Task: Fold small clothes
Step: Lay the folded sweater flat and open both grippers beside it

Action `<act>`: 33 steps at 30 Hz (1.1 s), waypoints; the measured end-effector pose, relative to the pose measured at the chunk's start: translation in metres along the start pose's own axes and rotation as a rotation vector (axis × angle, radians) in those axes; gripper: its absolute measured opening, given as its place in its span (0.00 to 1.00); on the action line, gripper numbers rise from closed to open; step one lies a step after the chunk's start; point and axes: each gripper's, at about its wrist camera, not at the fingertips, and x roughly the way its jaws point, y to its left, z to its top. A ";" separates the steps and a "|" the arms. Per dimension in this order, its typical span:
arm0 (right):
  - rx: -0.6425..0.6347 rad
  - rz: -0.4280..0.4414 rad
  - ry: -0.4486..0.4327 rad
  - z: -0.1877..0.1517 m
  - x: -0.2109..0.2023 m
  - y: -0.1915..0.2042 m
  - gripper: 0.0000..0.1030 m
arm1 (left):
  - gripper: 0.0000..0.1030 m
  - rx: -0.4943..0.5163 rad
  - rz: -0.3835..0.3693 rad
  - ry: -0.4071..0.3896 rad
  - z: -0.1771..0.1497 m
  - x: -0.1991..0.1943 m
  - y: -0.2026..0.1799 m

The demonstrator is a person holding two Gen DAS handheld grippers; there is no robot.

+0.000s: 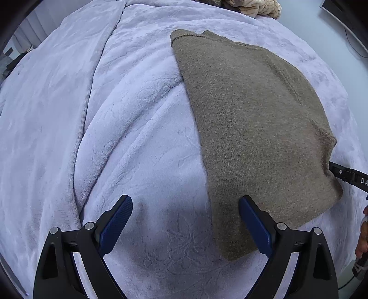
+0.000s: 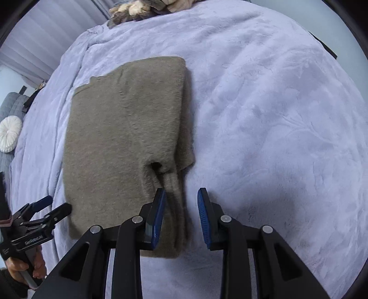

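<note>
A grey-brown knit garment lies folded into a long rectangle on the lilac plush blanket. My left gripper is open over the garment's near left edge, holding nothing. In the right wrist view the garment lies left of centre, with a small dark pucker near its right side. My right gripper is open, its fingers straddling the garment's near right edge without gripping it. The left gripper also shows at the left edge of the right wrist view. The right gripper's tip shows at the right edge of the left wrist view.
The blanket covers the whole bed. A heap of beige clothes lies at the far end, also in the right wrist view. A white round cushion sits on a grey seat beside the bed.
</note>
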 end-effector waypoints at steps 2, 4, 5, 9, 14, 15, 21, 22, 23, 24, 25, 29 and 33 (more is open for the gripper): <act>0.069 0.043 0.014 0.000 0.005 -0.014 0.31 | 0.92 -0.006 0.000 0.003 0.000 0.000 0.001; 0.076 0.043 0.005 -0.002 -0.001 -0.018 0.31 | 0.92 -0.005 0.002 0.002 0.000 -0.001 0.001; 0.074 0.034 0.002 -0.004 -0.005 -0.019 0.31 | 0.92 -0.005 0.001 0.003 -0.001 -0.001 0.002; 0.099 0.052 0.002 -0.012 -0.016 -0.027 0.44 | 0.92 -0.008 -0.002 0.008 0.000 -0.001 0.004; 0.131 0.079 0.007 -0.020 -0.023 -0.034 0.49 | 0.92 -0.003 0.000 0.015 0.004 0.002 0.003; 0.129 0.082 0.009 -0.020 -0.023 -0.034 0.51 | 0.92 -0.001 0.001 0.017 0.004 0.002 0.002; 0.122 0.081 0.010 -0.018 -0.023 -0.030 0.54 | 0.92 -0.009 -0.008 0.033 0.011 0.004 0.004; 0.122 0.078 0.010 -0.017 -0.023 -0.030 0.56 | 0.92 -0.007 -0.006 0.030 0.011 0.004 0.004; 0.121 0.076 0.010 -0.016 -0.023 -0.030 0.57 | 0.92 -0.004 -0.004 0.029 0.011 0.004 0.004; 0.121 0.078 0.011 -0.016 -0.023 -0.030 0.57 | 0.95 -0.001 0.001 0.028 0.011 0.004 0.004; 0.123 0.079 0.012 -0.016 -0.023 -0.030 0.57 | 1.00 0.001 0.007 0.027 0.011 0.004 0.003; 0.126 0.082 0.016 -0.015 -0.022 -0.032 0.60 | 1.00 0.016 0.020 0.021 0.015 0.002 0.000; 0.125 0.083 0.015 -0.014 -0.022 -0.034 0.64 | 1.00 0.024 0.022 0.025 0.021 0.001 -0.002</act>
